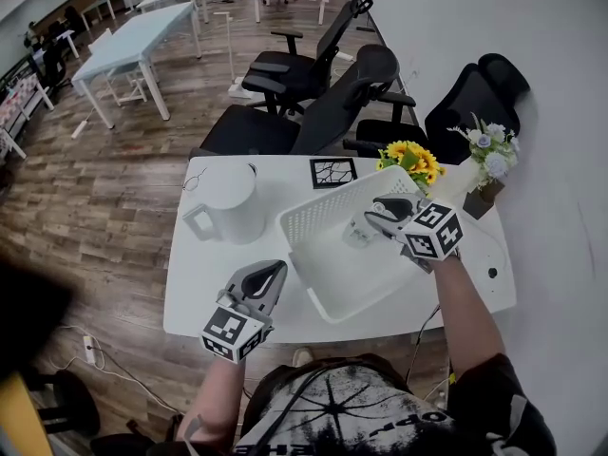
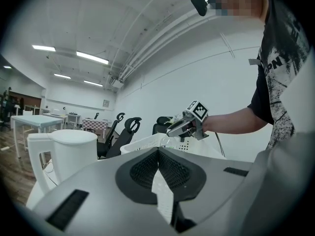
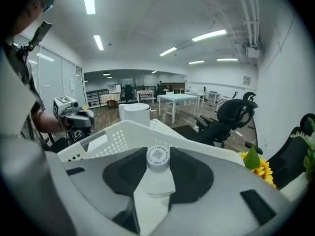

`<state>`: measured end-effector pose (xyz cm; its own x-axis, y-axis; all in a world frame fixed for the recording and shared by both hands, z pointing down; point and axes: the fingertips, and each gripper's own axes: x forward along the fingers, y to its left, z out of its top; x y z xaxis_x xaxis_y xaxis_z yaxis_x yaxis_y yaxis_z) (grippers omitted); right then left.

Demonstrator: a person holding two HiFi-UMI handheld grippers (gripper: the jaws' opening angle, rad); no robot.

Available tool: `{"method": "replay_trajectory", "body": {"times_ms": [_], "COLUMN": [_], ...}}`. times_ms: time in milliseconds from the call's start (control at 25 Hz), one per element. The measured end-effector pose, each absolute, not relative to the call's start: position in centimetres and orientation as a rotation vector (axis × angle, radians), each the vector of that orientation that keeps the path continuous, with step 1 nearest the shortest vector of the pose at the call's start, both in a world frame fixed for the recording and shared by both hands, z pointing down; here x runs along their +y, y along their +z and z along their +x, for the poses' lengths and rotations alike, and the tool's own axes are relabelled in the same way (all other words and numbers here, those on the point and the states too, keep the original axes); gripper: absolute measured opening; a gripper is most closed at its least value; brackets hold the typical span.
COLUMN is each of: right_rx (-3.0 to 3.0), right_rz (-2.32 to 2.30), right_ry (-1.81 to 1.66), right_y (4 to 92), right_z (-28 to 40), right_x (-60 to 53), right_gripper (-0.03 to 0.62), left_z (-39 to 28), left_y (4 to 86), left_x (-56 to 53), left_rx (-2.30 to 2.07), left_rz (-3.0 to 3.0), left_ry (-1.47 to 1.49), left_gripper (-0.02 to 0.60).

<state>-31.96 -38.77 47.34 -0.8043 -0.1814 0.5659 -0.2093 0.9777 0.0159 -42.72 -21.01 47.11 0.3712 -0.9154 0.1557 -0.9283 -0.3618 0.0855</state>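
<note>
One white table (image 1: 195,288), wooden floor (image 1: 104,193), office chairs (image 1: 318,112); left tongs (image 1: 272,272) pressed together, right tongs (image 1: 370,218) pinching bottle (image 3: 157,157).

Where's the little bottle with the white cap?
The bottle is clamped in the right gripper, over the white basket on the right of the table in the head view, close to the sunflowers.

Open office: swivel chairs (image 1: 313,84), desks (image 1: 128,46).
</note>
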Motion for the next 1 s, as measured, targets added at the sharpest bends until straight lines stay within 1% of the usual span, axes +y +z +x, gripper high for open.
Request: {"method": "replay_trajectory", "body": {"times_ms": [640,1000], "right_rx": [-2.896,-2.982], "right_rz": [0.38,0.377], "right_ry": [-0.005,-0.078], "right_y": [36.1,31.6], "right_z": [-30.9,-27.5], "right_x": [-36.0,-34.1], "right_gripper": [0.155,0.152], "left_z": [-40.7,-37.1], "left_y": [43.1,40.2], "left_x": [-20.0,-20.0], "left_rx": [-1.721,-1.753], "left_rz": [2.55,2.602], "left_ry": [0.154,0.176], "left_gripper": [0.009,0.01]}}
